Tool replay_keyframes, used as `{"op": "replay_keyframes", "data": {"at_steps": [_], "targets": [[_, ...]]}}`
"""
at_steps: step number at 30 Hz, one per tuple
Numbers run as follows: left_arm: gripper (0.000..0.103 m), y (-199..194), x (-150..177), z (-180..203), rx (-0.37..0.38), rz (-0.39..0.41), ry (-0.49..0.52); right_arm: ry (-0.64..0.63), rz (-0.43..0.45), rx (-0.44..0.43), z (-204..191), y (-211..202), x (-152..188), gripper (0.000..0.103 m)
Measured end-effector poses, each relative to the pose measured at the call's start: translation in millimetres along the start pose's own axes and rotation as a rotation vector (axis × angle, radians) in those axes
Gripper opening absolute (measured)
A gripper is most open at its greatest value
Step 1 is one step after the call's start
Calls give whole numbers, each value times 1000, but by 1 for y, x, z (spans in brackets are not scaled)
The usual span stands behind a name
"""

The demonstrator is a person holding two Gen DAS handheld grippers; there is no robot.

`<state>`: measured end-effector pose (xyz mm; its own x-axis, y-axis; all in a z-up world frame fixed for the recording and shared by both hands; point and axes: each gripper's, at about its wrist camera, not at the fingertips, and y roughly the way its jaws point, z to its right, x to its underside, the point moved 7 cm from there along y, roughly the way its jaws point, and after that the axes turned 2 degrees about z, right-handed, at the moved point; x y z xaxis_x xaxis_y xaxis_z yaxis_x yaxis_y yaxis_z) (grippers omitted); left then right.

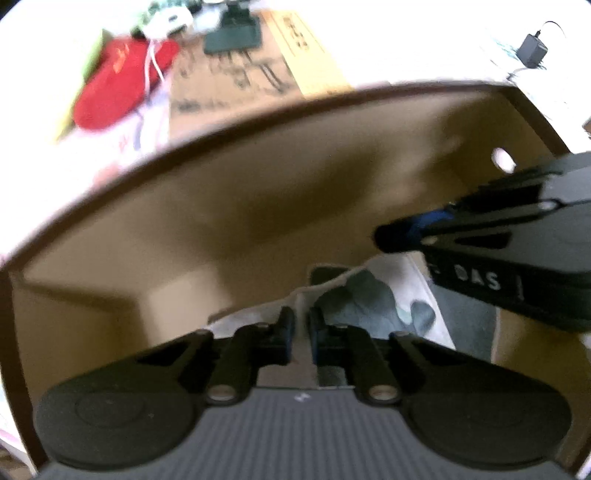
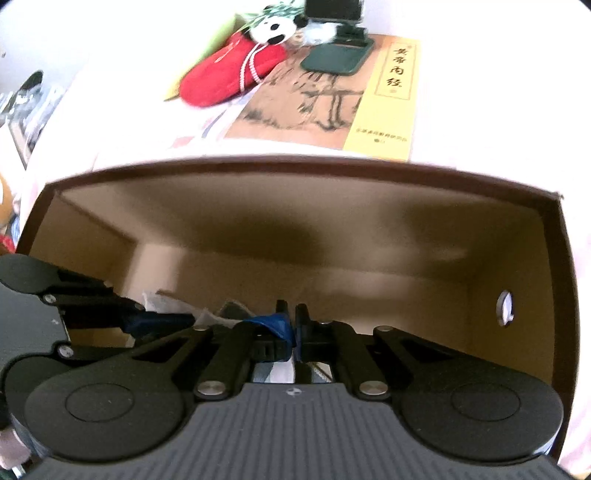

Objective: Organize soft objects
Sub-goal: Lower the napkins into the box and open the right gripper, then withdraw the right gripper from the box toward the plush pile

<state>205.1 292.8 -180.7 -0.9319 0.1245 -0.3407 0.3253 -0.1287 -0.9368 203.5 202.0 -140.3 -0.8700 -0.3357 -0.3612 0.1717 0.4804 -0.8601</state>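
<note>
Down in the left wrist view, the left tongs (image 1: 299, 332) are pinching a raised fold of the white and grey-green cloth (image 1: 369, 295), which is lying on the floor of the open cardboard box (image 1: 258, 177), toward its near right part. The pads are standing almost together with the white fabric running up between them. The right tongs (image 1: 384, 232) are reaching in from the right side, pressed together, hanging above the same cloth.

To do this step well, I judge both hands should be keeping the fold taut and lowering it flat, so the cloth is settling against the box floor rather than bunching; the grip looks thin, so a quick pull could be slipping it free.

Beyond the box's far wall, a red pouch (image 1: 122, 85) and a brown picture book (image 1: 236, 74) are lying on a pale desk (image 1: 424, 40), with a dark charger (image 1: 532, 50) at the far right.

Next, in the right wrist view, the right tongs (image 2: 291, 325) are pressed shut on a thin edge of white cloth (image 2: 293, 356) showing between the pads. The left tongs (image 2: 184, 317) are coming in from the left, low inside the box (image 2: 332, 240). Behind, the red pouch (image 2: 229, 74), a panda toy (image 2: 271, 27), a dark green stand (image 2: 338, 55) and the book (image 2: 332, 96) are sitting on the desk (image 2: 122, 122); the room beyond is too bright to tell.
</note>
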Motion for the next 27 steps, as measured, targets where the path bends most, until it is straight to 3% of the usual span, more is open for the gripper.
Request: {"op": "replay_keyframes", "data": {"at_steps": [3,6,14,18,22,24,27], "targets": [[7,1,-17,-4,-59,49,21,43,54,10,5,1,-8,0],[8,2,-22,-6,-46,53,21,91,60,-7,12,2,-9,0],[11,-15,-15,-14,-65,49,-11,133,-18,-51,10,1,-1,0],[35,-45,-9,-12,-87,90,-52,137,-8,-42,6,-10,2,0],[41,-68,-5,-9,-112,140,-84,140,-13,-36,0,-25,8,0],[61,-80,0,-5,-132,157,-98,127,-24,-22,-6,-32,13,0],[65,-99,7,4,-191,200,-92,106,-34,12,-16,-45,25,0]]}}
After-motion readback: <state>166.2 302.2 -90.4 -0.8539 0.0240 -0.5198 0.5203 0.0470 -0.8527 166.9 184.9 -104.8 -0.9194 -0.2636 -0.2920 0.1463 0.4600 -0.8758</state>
